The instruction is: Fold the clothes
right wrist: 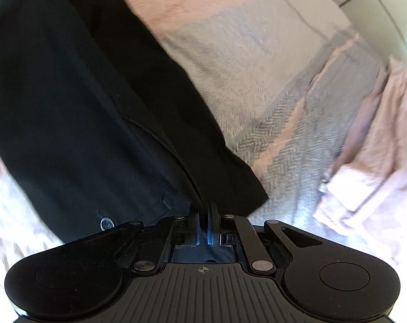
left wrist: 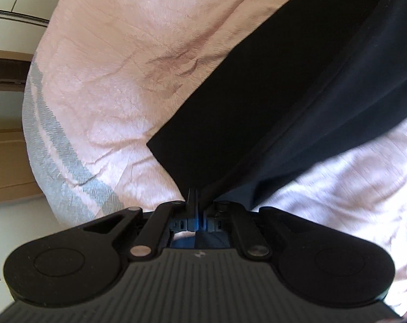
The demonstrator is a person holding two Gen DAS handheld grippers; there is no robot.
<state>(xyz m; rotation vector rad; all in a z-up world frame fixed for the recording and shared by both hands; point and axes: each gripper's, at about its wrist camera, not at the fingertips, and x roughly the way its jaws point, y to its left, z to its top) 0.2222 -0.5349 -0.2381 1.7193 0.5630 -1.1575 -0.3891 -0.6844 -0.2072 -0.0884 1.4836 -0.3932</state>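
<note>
A dark navy garment [left wrist: 297,94] stretches from my left gripper [left wrist: 196,196] up to the top right, over a pink bedspread [left wrist: 109,67]. The left jaws are shut on the garment's edge, and the cloth hangs taut from them. In the right wrist view the same dark garment [right wrist: 82,94] fills the left half, with a seam and a small metal button [right wrist: 106,224] near the jaws. My right gripper [right wrist: 204,210] is shut on a fold of it. Both views are blurred by motion.
The bedspread [right wrist: 270,107] has grey herringbone stripes [left wrist: 69,167]. A folded pale pink cloth [right wrist: 351,193] lies on the bed at the right. Wooden furniture [left wrist: 4,161] and a pale floor [left wrist: 15,228] show past the bed's left edge, tiled floor [right wrist: 378,0] at the upper right.
</note>
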